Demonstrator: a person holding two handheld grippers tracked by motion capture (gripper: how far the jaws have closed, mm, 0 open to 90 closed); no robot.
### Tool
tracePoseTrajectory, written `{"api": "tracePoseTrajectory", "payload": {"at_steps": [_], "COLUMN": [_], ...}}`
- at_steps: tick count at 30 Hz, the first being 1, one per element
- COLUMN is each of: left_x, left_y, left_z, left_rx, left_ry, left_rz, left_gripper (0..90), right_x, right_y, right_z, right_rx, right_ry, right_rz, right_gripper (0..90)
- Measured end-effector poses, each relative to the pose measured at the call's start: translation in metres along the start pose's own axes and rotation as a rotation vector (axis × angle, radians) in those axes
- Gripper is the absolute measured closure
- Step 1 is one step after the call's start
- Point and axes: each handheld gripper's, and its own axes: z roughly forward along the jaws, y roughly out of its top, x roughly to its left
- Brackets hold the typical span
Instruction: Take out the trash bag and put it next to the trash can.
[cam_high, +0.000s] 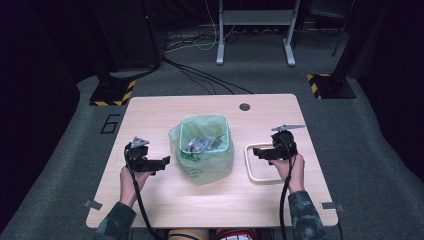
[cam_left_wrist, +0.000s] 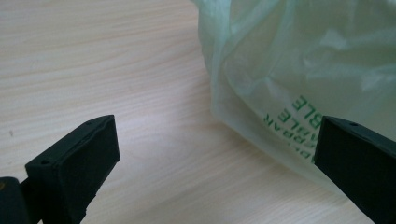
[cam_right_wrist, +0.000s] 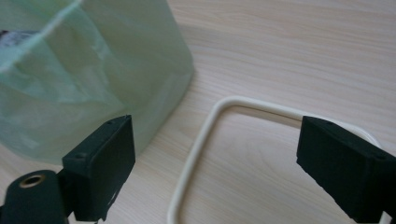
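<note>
A small bin lined with a pale green plastic bag (cam_high: 204, 145) stands mid-table, with crumpled grey and silver waste (cam_high: 202, 143) inside. My left gripper (cam_high: 164, 163) hovers just left of the bag, jaws pointing at it, open and empty; the left gripper view has the bag's printed side (cam_left_wrist: 299, 70) close ahead. My right gripper (cam_high: 256, 152) is held to the right of the bag, over a cream square ring (cam_high: 260, 162) lying flat on the table, open with nothing between its jaws. The ring (cam_right_wrist: 196, 140) and the bag (cam_right_wrist: 88, 70) lie below and ahead in the right gripper view.
The light wooden table (cam_high: 150, 115) has a round cable hole (cam_high: 244, 106) near its far edge. Bare wood lies left of the bag and along the front edge. Beyond the table are floor cables and stand bases with yellow-black tape (cam_high: 114, 93).
</note>
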Motion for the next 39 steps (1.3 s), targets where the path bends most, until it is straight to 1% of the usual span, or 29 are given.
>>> {"api": "tracePoseTrajectory", "payload": {"at_steps": [1,2,3,4,6,7,8,9,10,11,13,14,15,16,17,19,20,21,22,23,24,27,29,32,35,36,37,38,39], "left_x": [0.0,-0.001,-0.001,-0.002,-0.003,-0.003,-0.003,-0.003,-0.003,-0.003,-0.003,-0.004,-0.004,-0.006,-0.006,-0.007,-0.009,-0.009,-0.01,-0.01,-0.01,-0.011,-0.011,-0.014,-0.018,-0.019,-0.019,-0.02,-0.021], "left_y": [0.0,0.007,0.007,0.011,0.024,0.024,0.028,0.032,0.039,0.039,0.046,0.051,0.051,0.056,0.056,0.06,0.064,0.064,0.068,0.068,0.07,0.073,0.075,0.077,0.077,0.077,0.077,0.076,0.075], "left_z": [0.0,-0.001,-0.001,-0.001,-0.002,-0.002,-0.002,-0.001,0.0,0.0,0.002,0.005,0.005,0.009,0.009,0.013,0.019,0.019,0.025,0.025,0.031,0.037,0.042,0.049,0.054,0.056,0.056,0.057,0.056], "left_rx": [0.0,-0.01,-0.01,-0.014,-0.023,-0.023,-0.024,-0.028,-0.032,-0.032,-0.034,-0.034,-0.034,-0.034,-0.034,-0.029,-0.022,-0.022,-0.015,-0.015,-0.002,0.016,0.032,0.059,0.085,0.097,0.097,0.091,0.087], "left_ry": [0.0,-0.004,-0.004,-0.009,-0.015,-0.015,-0.016,-0.021,-0.031,-0.031,-0.036,-0.057,-0.057,-0.07,-0.07,-0.096,-0.118,-0.118,-0.136,-0.136,-0.157,-0.163,-0.173,-0.201,-0.217,-0.22,-0.22,-0.229,-0.245], "left_rz": [0.0,0.003,0.003,0.0,0.002,0.002,0.002,0.001,-0.003,-0.003,-0.004,-0.013,-0.013,-0.014,-0.014,-0.021,-0.031,-0.031,-0.047,-0.047,-0.061,-0.06,-0.066,-0.049,-0.029,-0.025,-0.025,-0.019,-0.011], "left_gripper": [0.0,0.0,0.0,0.0,0.0,0.0,0.0,0.0,0.0,0.0,0.0,0.0,0.0,0.0,0.1,0.1,0.1,0.2,0.4,0.5,1.0,2.0,4.0,12.1,23.2,33.7,40.9,40.9,48.2], "right_x": [0.0,0.007,0.011,0.011,0.022,0.022,0.03,0.03,0.039,0.039,0.046,0.051,0.051,0.056,0.056,0.062,0.062,0.062,0.064,0.064,0.067,0.07,0.074,0.078,0.081,0.083,0.083,0.083,0.084], "right_y": [0.0,0.008,0.013,0.013,0.028,0.028,0.038,0.038,0.047,0.047,0.056,0.063,0.063,0.069,0.069,0.076,0.078,0.078,0.08,0.08,0.082,0.083,0.084,0.085,0.085,0.084,0.084,0.084,0.083], "right_z": [0.0,0.001,0.001,0.001,0.003,0.003,0.005,0.005,0.007,0.007,0.01,0.014,0.014,0.019,0.019,0.026,0.03,0.03,0.036,0.036,0.044,0.05,0.056,0.065,0.071,0.075,0.075,0.077,0.078], "right_rx": [0.0,-0.005,-0.007,-0.007,-0.01,-0.01,-0.014,-0.014,-0.023,-0.023,-0.027,-0.022,-0.022,-0.011,-0.011,0.011,0.014,0.014,0.027,0.027,0.051,0.075,0.096,0.13,0.158,0.168,0.168,0.17,0.174], "right_ry": [0.0,0.013,0.019,0.019,0.027,0.027,0.027,0.027,0.03,0.03,0.031,0.044,0.044,0.049,0.049,0.052,0.066,0.066,0.09,0.09,0.096,0.087,0.065,0.038,0.028,0.015,0.015,0.008,0.005], "right_rz": [0.0,-0.011,-0.02,-0.02,-0.039,-0.039,-0.05,-0.05,-0.061,-0.061,-0.072,-0.071,-0.071,-0.069,-0.069,-0.063,-0.061,-0.061,-0.036,-0.036,-0.021,-0.024,-0.035,-0.042,-0.047,-0.048,-0.048,-0.05,-0.048], "right_gripper": [11.0,13.0,13.4,13.4,14.7,14.7,17.8,17.8,19.8,19.8,22.2,23.9,23.9,26.0,26.0,29.3,29.6,29.6,31.7,31.7,32.5,34.1,36.0,39.7,49.8,55.2,55.2,56.9,60.2]}}
